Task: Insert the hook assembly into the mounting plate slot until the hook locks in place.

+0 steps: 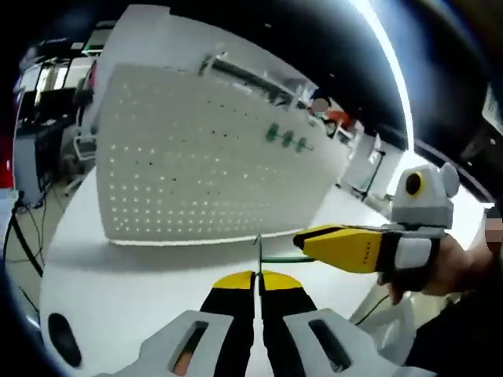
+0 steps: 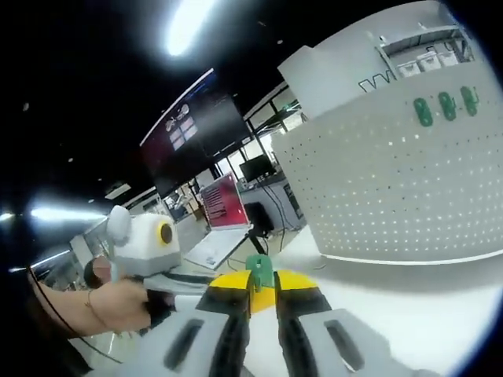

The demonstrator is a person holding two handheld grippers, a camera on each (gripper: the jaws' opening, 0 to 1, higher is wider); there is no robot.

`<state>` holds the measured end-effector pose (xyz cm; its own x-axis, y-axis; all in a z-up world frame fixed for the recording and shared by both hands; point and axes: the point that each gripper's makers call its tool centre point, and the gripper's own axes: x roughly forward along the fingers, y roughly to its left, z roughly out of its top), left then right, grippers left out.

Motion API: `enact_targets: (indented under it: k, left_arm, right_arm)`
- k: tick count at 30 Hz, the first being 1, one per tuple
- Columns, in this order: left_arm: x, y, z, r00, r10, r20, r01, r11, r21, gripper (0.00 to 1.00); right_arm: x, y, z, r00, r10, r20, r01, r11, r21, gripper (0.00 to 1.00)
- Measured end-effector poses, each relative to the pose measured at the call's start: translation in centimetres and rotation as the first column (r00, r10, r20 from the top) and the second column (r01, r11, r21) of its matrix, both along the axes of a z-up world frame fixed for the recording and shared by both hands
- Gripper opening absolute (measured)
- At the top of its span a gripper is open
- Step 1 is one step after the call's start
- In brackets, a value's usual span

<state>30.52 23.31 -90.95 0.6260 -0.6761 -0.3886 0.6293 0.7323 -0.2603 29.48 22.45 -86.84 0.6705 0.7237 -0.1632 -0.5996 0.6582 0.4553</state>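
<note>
Your left tool [image 1: 256, 276] clamped on thin green wire hook [image 1: 277, 258]; right tool [image 2: 262, 284] clamped on green plastic hook base [image 2: 260, 269], facing white perforated pegboard [image 2: 393, 181].

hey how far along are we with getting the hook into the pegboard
Done: three green hooks already sit on the white perforated pegboard. In hand: the right gripper is shut on another green hook piece; the left gripper pinches a thin wire stem. Left: inserting and locking it; it is still off the board.
</note>
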Motion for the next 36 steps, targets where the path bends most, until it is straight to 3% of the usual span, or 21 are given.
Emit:
enact_targets:
  k: [1,4,8,11,19,27,33,36]
  left_arm:
    - [-0.1,-0.2,0.1,1.000,-0.015,0.026,0.014,1.000,0.025,0.01]
    - [-0.3,-0.7,0.8,0.999,-0.009,0.042,0.009,1.000,0.002,0.01]
    - [-0.3,-1.0,1.4,0.995,-0.031,0.100,0.028,0.999,0.028,0.01]
    - [-0.2,-1.0,2.0,0.993,-0.023,0.115,0.023,1.000,0.003,0.01]
    - [0.0,-1.1,2.7,0.987,-0.022,0.162,0.019,1.000,0.019,0.01]
    - [0.0,-0.8,2.4,0.990,0.007,0.138,-0.005,1.000,-0.011,0.02]
    - [-0.2,-0.5,2.3,0.985,-0.019,0.170,0.016,1.000,0.017,0.03]
    - [-0.2,-0.6,2.2,0.987,-0.014,0.159,0.014,1.000,-0.004,0.08]
  right_arm:
    - [0.0,0.2,-0.1,1.000,0.008,-0.013,-0.007,1.000,0.008,0.08]
    - [-0.2,0.7,-0.4,0.999,0.019,-0.029,-0.018,1.000,0.012,0.08]
    - [-0.1,0.8,0.0,1.000,0.009,-0.022,-0.008,0.999,0.045,0.08]
    - [0.0,0.8,0.3,1.000,0.006,-0.027,-0.004,0.998,0.067,0.07]
    - [0.1,0.8,0.9,1.000,-0.023,-0.012,0.024,0.996,0.087,0.01]
    - [-0.1,1.0,0.7,0.999,-0.035,-0.014,0.036,0.996,0.081,0.00]
    - [-0.1,1.2,0.6,1.000,-0.008,-0.027,0.010,0.996,0.084,0.00]
    - [-0.3,1.3,0.6,1.000,0.011,-0.025,-0.009,0.997,0.076,0.00]
